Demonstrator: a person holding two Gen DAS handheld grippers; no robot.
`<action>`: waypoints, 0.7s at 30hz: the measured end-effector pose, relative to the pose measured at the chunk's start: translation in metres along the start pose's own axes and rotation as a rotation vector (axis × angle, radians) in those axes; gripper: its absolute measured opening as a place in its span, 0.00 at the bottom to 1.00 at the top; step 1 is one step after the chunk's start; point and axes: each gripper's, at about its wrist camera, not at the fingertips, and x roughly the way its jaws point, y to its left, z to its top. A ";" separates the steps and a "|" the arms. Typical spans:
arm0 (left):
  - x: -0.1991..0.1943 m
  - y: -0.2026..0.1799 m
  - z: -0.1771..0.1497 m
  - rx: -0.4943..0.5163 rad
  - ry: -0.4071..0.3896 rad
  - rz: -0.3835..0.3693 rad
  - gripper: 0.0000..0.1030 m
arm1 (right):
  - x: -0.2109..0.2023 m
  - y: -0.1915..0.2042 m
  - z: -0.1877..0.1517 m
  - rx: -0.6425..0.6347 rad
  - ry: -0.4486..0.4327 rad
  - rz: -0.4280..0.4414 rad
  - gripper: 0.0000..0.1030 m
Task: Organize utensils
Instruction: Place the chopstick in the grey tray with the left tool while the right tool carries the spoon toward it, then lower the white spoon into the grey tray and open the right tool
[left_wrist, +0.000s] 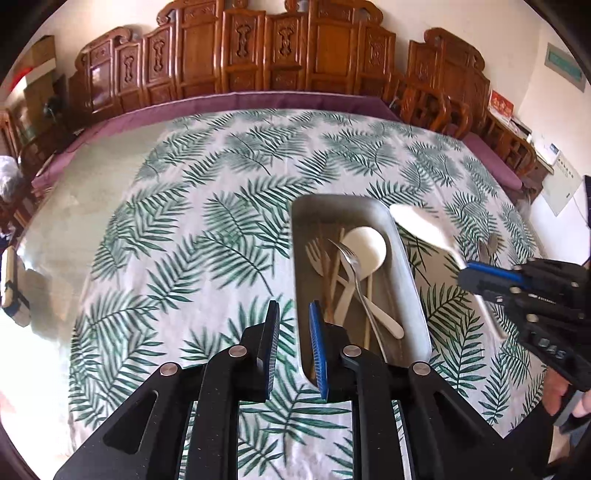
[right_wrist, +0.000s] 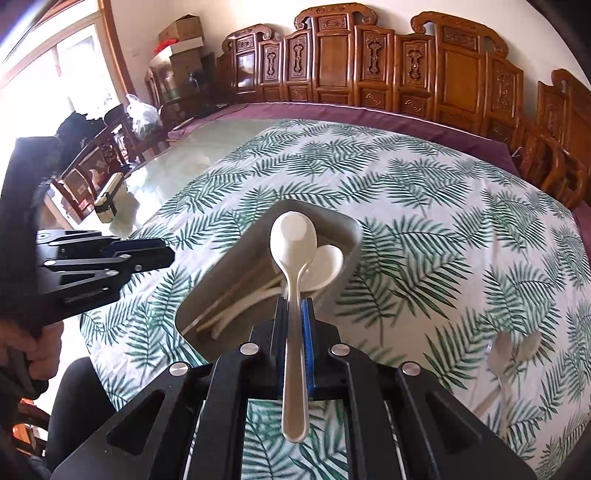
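A grey metal tray (left_wrist: 410, 280) lies on the leaf-print cloth and holds a white spoon (left_wrist: 365, 247), a metal fork (left_wrist: 351, 266), a pale fork and chopsticks. My left gripper (left_wrist: 295, 321) is open and empty, low over the tray's near left edge. My right gripper (right_wrist: 295, 306) is shut on a white spoon (right_wrist: 293, 236) by its handle, bowl forward, held above the tray (right_wrist: 351, 229). In the left wrist view this spoon (left_wrist: 417, 225) hangs just right of the tray, held by the right gripper (left_wrist: 469, 273).
Two more utensils (right_wrist: 513, 350) lie on the cloth to the right of the tray. A small box (right_wrist: 109, 199) stands on the bare glass tabletop at the left. Carved wooden chairs (right_wrist: 373, 62) line the far side.
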 end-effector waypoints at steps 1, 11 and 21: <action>-0.003 0.002 0.001 -0.003 -0.006 0.002 0.15 | 0.004 0.002 0.002 0.002 0.002 0.006 0.09; -0.019 0.019 0.002 -0.026 -0.039 0.016 0.23 | 0.039 0.007 0.022 0.069 0.032 0.044 0.09; -0.025 0.030 -0.002 -0.044 -0.048 0.030 0.35 | 0.079 0.002 0.035 0.143 0.086 0.066 0.09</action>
